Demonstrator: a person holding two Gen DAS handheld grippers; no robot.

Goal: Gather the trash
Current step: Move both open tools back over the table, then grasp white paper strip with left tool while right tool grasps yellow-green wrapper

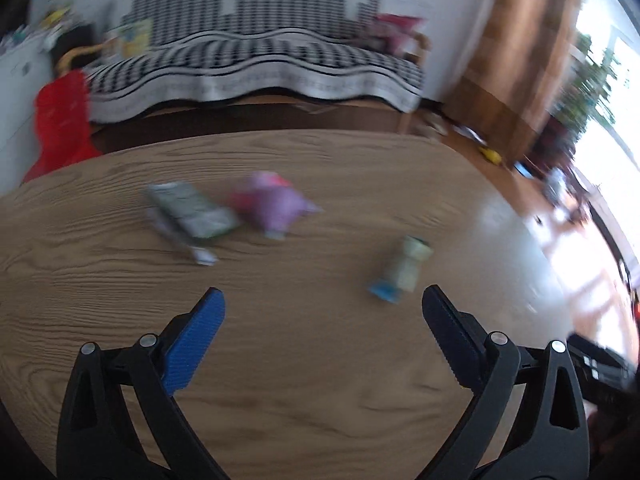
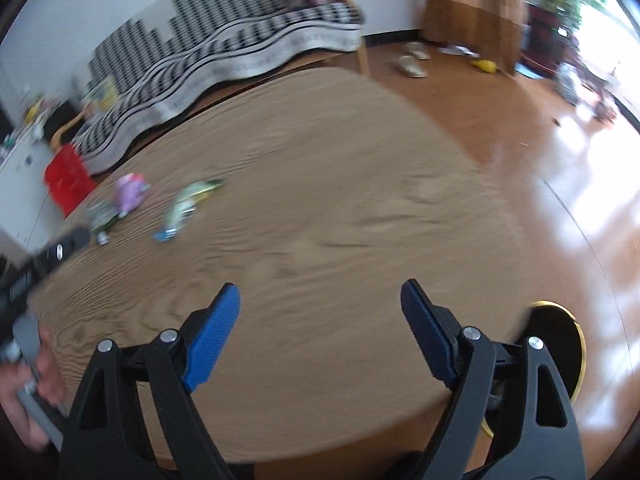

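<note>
Three pieces of trash lie on the wooden table (image 1: 304,360): a grey-green wrapper (image 1: 191,210), a crumpled purple-pink wrapper (image 1: 276,202) and a pale green wrapper with a blue end (image 1: 402,274). My left gripper (image 1: 323,300) is open and empty above the table, the pale green wrapper just beyond its right finger. My right gripper (image 2: 320,294) is open and empty over bare table (image 2: 360,208). From there the purple wrapper (image 2: 130,192), the grey-green one (image 2: 102,216) and the pale green one (image 2: 186,206) lie far left. Both views are blurred.
A black bin with a gold rim (image 2: 558,344) stands below the table edge at the right. A sofa with a black-and-white cover (image 1: 256,68) is behind the table, a red bag (image 1: 60,120) at its left. Shoes (image 2: 412,62) lie on the floor.
</note>
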